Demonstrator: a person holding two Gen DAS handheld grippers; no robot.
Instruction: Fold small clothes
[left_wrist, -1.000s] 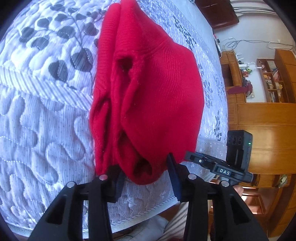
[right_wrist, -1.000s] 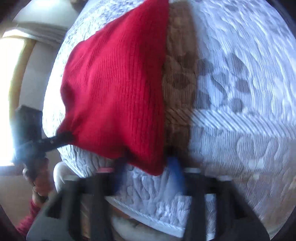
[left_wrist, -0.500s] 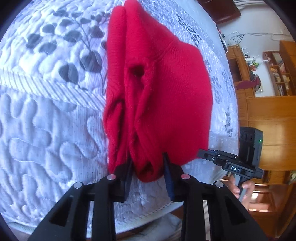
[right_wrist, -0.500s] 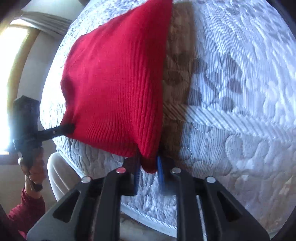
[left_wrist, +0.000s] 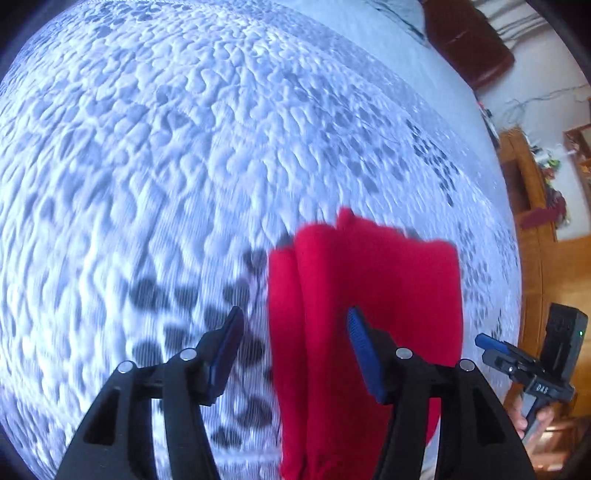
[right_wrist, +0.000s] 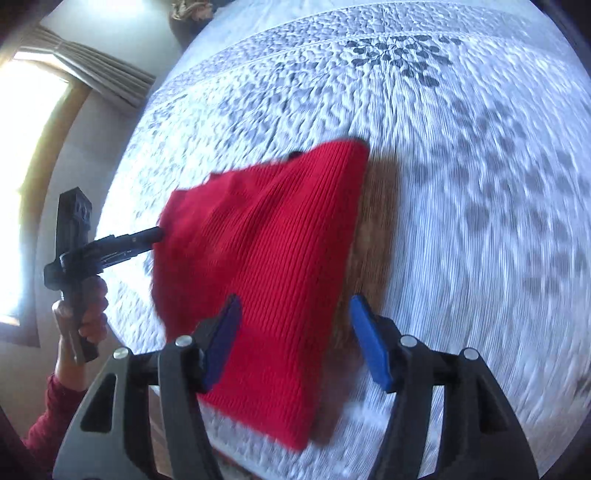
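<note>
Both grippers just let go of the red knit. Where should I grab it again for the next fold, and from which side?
Take the red knit garment at its two near corners by the bed's front edge, coming from the near side. It lies flat on the quilted bedspread, folded, its long edges running away from you. The left gripper and right gripper are opening right above that hem.

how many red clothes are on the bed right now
1: a folded red knit garment near the bedspread's front edge, between the two opening grippers. Anything beneath it is hidden.
</note>
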